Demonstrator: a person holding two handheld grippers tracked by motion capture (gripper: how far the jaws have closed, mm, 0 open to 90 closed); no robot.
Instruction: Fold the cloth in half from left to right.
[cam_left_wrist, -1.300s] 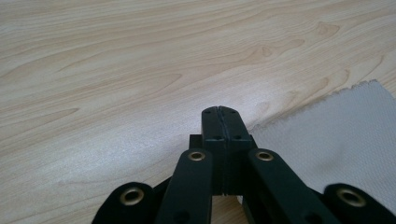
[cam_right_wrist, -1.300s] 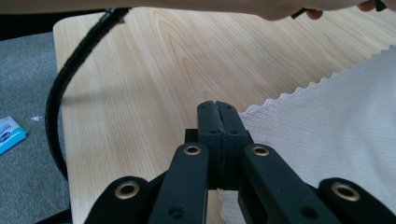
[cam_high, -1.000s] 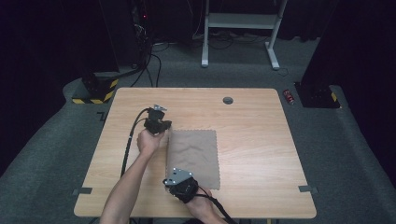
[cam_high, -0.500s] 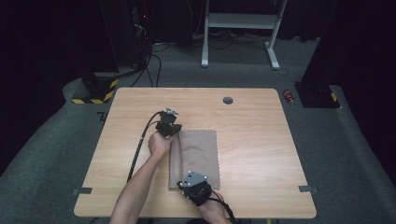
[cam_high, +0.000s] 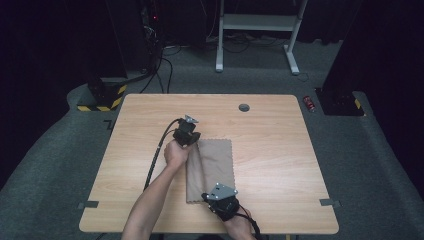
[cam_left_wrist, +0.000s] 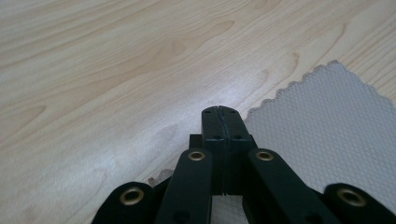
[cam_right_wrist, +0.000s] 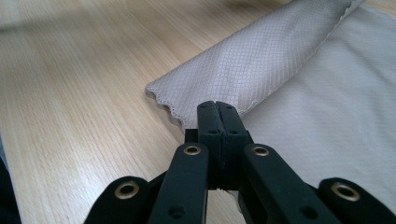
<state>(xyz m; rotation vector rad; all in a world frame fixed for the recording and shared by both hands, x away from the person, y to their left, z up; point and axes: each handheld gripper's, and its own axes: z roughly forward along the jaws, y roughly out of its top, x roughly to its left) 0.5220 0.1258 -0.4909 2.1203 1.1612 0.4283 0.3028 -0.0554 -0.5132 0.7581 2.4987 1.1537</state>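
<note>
I counted one grey cloth (cam_high: 212, 167) on the table (cam_high: 280, 150), its left edge folded over, pinched by my left gripper (cam_high: 192, 142) and right gripper (cam_high: 204, 196), both clamped tight.

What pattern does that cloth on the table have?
The cloth is greyish-beige with a fine diamond grid weave and scalloped edges, clearest in the right gripper view.
</note>
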